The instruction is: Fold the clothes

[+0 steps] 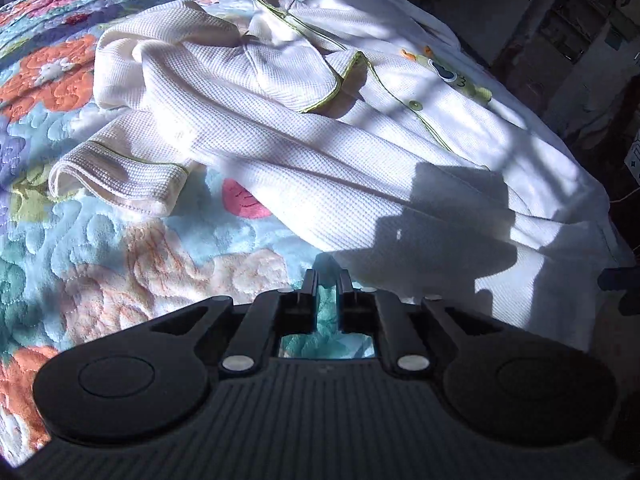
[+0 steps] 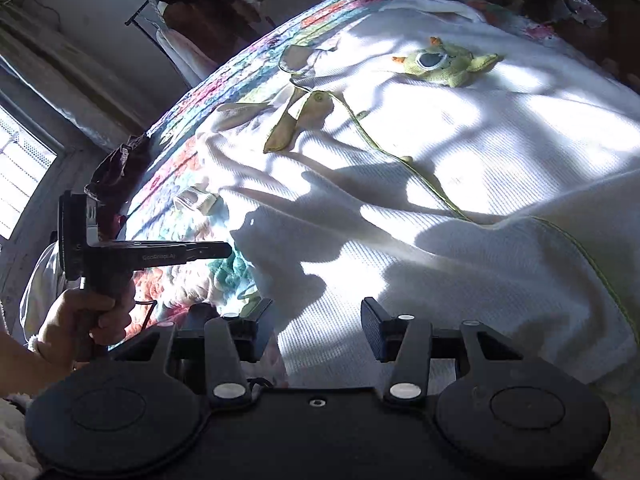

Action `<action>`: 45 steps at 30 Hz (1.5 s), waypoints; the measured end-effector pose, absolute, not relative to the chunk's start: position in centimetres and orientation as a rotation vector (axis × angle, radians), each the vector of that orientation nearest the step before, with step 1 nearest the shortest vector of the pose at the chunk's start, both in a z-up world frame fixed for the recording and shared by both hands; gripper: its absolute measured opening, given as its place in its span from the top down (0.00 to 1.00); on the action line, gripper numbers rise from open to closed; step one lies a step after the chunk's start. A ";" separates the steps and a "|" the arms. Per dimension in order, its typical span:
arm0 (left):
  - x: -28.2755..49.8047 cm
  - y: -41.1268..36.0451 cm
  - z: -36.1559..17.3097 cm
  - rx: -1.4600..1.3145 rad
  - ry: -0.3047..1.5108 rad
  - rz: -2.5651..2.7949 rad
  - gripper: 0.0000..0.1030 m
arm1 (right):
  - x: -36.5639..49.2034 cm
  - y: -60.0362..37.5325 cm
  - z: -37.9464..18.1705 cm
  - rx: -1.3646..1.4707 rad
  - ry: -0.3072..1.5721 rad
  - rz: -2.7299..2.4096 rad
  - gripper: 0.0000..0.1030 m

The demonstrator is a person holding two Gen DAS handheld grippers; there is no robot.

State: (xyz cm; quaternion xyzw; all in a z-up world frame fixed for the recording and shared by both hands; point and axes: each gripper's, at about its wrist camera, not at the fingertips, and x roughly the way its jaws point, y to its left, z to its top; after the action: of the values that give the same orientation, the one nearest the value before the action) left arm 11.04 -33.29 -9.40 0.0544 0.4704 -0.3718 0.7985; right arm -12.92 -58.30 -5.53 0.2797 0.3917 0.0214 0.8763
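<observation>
A white waffle-knit pyjama top [image 1: 320, 132] with green piping and a green cartoon patch [image 1: 460, 76] lies rumpled on a flowery quilt [image 1: 120, 240]. Its sleeve cuff [image 1: 116, 184] lies on the left. My left gripper [image 1: 327, 276] hovers just in front of the top's near edge, its fingers nearly together with a narrow gap and nothing between them. In the right wrist view the top [image 2: 440, 160] fills the bed, patch [image 2: 444, 62] at the far side. My right gripper [image 2: 318, 320] is open over the top's near hem. The left gripper [image 2: 216, 251] shows there at the left, held in a hand.
The quilt [image 2: 208, 240] covers the bed. A window [image 2: 20, 172] and a clothes rack [image 2: 180, 12] stand beyond the bed's far left side. Dark furniture [image 1: 580, 20] is at the right past the bed's edge.
</observation>
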 end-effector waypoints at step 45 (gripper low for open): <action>22.1 -27.3 -13.2 -0.336 1.041 -0.425 0.16 | 13.3 -45.3 -8.7 -0.253 0.989 0.341 0.31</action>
State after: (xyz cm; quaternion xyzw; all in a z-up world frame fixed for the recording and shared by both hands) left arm 22.11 -27.30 -13.21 -0.1587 0.4910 -0.2004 0.8328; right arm 13.32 -45.31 -8.75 -0.1205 0.4708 0.1623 0.8587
